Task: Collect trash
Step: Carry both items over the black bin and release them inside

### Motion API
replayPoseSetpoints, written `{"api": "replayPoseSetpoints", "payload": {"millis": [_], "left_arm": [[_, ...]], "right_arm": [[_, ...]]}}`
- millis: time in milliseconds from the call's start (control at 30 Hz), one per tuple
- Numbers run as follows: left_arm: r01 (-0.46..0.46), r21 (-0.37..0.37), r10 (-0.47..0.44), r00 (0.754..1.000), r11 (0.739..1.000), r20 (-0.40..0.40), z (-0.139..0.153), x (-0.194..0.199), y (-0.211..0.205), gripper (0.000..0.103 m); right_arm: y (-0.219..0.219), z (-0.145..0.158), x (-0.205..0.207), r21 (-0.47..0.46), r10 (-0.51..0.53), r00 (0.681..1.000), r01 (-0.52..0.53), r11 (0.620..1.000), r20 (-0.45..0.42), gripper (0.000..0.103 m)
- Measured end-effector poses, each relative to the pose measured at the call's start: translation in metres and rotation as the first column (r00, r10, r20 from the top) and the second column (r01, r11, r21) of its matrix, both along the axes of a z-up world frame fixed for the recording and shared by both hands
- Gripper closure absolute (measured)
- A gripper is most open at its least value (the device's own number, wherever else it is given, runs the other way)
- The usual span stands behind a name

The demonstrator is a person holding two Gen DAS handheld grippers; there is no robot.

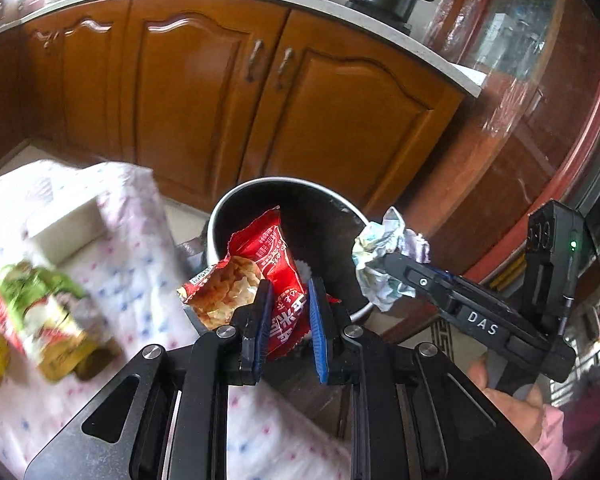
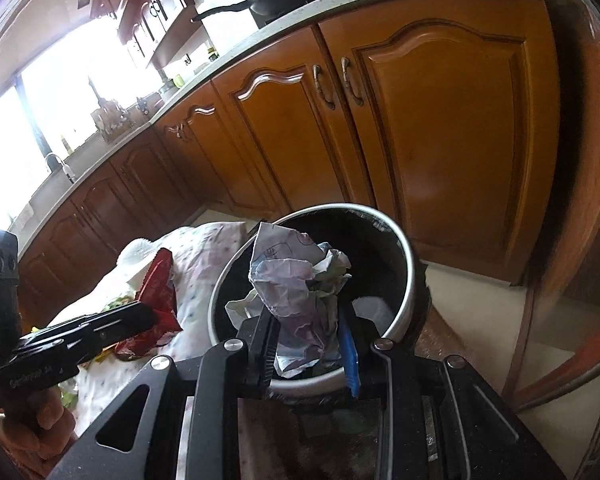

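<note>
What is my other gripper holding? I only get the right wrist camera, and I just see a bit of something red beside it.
Observer: The left gripper is shut on a red plastic snack wrapper. Its torn end shows a photo of golden crispy food, and the blue pads pinch its lower part.
Operator: Is there more trash on the table?
Observer: Yes. A green-and-red packet, too blurred to read, lies on the white dotted tablecloth, off to the left of the wrapper in the left wrist view.
</note>
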State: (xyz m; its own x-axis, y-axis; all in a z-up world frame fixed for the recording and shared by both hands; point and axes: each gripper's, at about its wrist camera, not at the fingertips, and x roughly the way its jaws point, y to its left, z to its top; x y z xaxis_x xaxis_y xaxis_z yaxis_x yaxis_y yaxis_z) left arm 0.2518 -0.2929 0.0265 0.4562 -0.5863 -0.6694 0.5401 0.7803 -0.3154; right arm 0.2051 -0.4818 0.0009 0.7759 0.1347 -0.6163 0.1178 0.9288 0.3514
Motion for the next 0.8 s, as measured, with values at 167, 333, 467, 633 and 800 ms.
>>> {"api": "replayPoseSetpoints", "payload": {"millis": [167,333,467,633,800], "left_arm": [[0.021,0.012,-0.021,1.000,1.000,-0.014,-0.005,0.018,-0.024,0.086],[0.030,0.033,-0.028,0.999,0.999,-0.045,-0.018,0.032,-0.040,0.086],[0.036,0.060,-0.031,0.996,0.998,-0.078,-0.028,0.040,-0.050,0.084],[0.039,0.079,-0.031,0.994,0.996,-0.109,-0.036,0.042,-0.058,0.064],[0.021,0.067,-0.013,0.994,0.998,-0.111,-0.035,0.037,-0.051,0.055]], "right_arm": [[-0.010,-0.004,0.013,-0.009,-0.001,1.000,0.001,1.000,-0.023,0.074],[-0.016,-0.012,0.026,-0.017,0.001,0.999,-0.002,1.000,-0.051,0.072],[-0.023,-0.023,0.036,0.001,0.006,0.996,-0.005,1.000,-0.090,0.057],[-0.033,-0.024,0.036,0.041,-0.006,0.996,0.010,0.999,-0.085,0.041],[-0.035,-0.019,0.027,0.059,-0.017,0.998,0.020,0.998,-0.060,0.036]]}}
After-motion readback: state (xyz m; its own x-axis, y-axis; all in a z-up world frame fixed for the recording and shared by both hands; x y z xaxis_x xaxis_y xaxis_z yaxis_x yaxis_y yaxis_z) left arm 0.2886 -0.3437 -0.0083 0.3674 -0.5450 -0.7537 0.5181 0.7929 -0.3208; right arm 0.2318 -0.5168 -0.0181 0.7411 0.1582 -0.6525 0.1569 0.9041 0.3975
